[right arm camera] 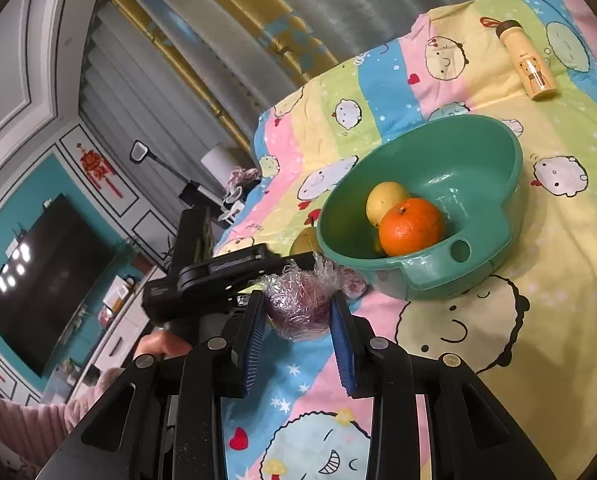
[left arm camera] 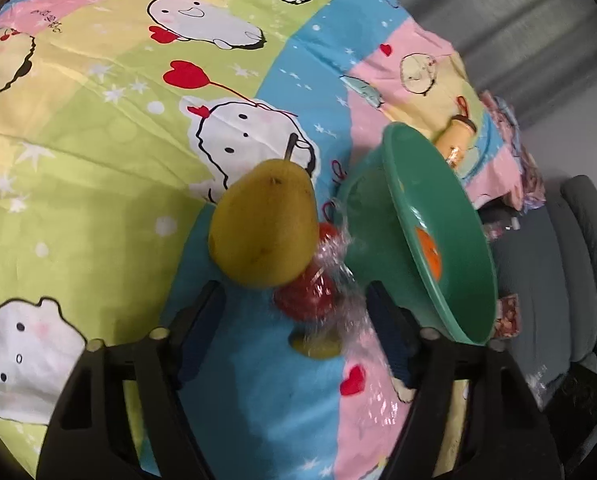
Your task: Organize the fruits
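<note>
A yellow-green pear lies on the cartoon bedsheet, touching a red fruit in clear wrap. My left gripper is open with its jaws standing either side of that red fruit, pads clear of it. A small yellow-green piece shows under the wrap. My right gripper is shut on a dark red plastic-wrapped fruit, just above the sheet. Beyond it sits the green bowl holding an orange and a yellow fruit. The same bowl stands right of the pear.
A cream bottle lies on the sheet past the bowl. The left gripper's black body sits left of my right gripper, with a person's hand and pink sleeve below. A grey sofa lies past the bed's edge.
</note>
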`<state>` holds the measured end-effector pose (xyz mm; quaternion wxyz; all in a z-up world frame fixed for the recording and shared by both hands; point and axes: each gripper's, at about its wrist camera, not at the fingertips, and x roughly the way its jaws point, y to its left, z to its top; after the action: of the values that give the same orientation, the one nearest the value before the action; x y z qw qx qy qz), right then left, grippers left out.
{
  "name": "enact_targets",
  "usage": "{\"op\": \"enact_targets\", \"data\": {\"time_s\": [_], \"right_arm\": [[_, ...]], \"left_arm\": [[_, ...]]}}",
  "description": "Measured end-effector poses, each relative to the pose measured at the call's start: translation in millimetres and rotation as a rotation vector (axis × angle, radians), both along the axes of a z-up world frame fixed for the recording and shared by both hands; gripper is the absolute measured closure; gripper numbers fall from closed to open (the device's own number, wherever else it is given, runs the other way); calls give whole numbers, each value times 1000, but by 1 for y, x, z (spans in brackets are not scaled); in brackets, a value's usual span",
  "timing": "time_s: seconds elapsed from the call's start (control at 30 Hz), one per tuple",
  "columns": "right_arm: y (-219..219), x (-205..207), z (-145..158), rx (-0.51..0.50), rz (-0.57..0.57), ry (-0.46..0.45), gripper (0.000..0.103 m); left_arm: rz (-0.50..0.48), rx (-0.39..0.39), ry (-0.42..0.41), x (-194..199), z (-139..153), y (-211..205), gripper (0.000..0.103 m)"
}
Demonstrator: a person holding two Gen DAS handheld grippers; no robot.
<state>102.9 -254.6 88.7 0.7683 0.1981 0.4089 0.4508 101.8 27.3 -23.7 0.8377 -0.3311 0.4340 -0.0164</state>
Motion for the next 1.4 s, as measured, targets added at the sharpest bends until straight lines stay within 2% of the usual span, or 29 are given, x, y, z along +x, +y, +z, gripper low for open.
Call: {"op": "enact_targets", "data": {"time_s": [0.23, 0.37, 0.4, 0.43, 0.6, 0.97, 1.13, 1.23, 1.4], "right_arm": [[-4, 0, 1, 18, -7, 1, 69], [-4, 0, 1, 18, -4, -1, 69], [-4, 0, 1, 21, 0, -1, 69], [-5, -1, 1, 20, 0, -4, 69], [-6, -2, 2, 17, -5, 0, 69], [-2, -2, 5, 36, 10, -2, 69], [-1, -1, 5, 35, 10, -1, 69], [-2, -1, 6, 36, 7, -5, 69], [-4, -1, 8, 33, -9, -26, 69]], "left_arm": [[22, 79, 42, 9, -1, -10, 38], [14, 43, 33, 9, -4, -11, 41], [4, 52, 28, 8, -5, -14, 47], [-12, 45, 19, 9, -5, -16, 60], [-5, -49, 12, 9, -11, -7, 64], [9, -68, -61, -31, 12, 12, 67], [12, 4, -123, -55, 34, 19, 67], [-7, 85, -151, -66, 46, 15, 67], [-51, 120, -195, -69, 59, 6, 67]]}}
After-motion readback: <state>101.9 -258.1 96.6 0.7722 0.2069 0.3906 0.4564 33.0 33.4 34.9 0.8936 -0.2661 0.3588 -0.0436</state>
